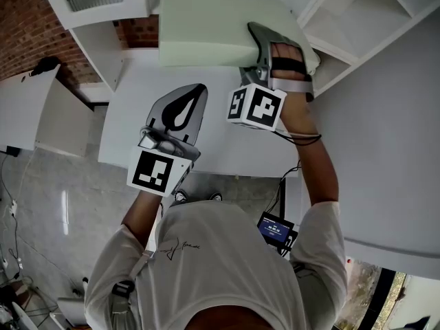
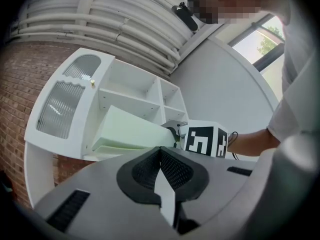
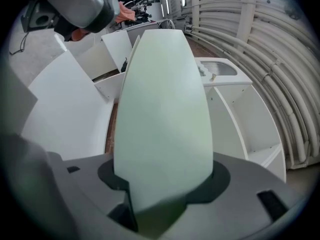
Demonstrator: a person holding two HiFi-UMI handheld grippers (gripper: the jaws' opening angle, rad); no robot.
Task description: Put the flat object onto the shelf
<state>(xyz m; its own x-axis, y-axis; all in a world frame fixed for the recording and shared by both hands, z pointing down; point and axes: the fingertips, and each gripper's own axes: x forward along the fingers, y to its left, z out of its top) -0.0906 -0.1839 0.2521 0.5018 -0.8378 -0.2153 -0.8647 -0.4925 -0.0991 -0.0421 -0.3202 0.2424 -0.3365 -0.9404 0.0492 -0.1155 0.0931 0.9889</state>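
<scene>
The flat object is a thick pale green pad [image 1: 206, 26]. It lies tilted against the white shelf unit [image 1: 357, 19], over the unit's white ledge [image 1: 137, 122]. My right gripper [image 1: 259, 36] is shut on the pad's right corner, and in the right gripper view the pad [image 3: 162, 109] fills the space between the jaws of that gripper [image 3: 165, 181]. My left gripper [image 1: 196, 95] hovers over the ledge below the pad, shut and with nothing in it. From the left gripper [image 2: 161, 156], the pad [image 2: 127, 131] leans at the shelf's [image 2: 130, 94] lower opening.
A ribbed glass door [image 2: 65, 104] closes the shelf unit's left part. A brick wall [image 1: 27, 26] stands behind it. A low white cabinet [image 1: 41, 108] sits at the left and a grey wall [image 1: 385, 150] at the right.
</scene>
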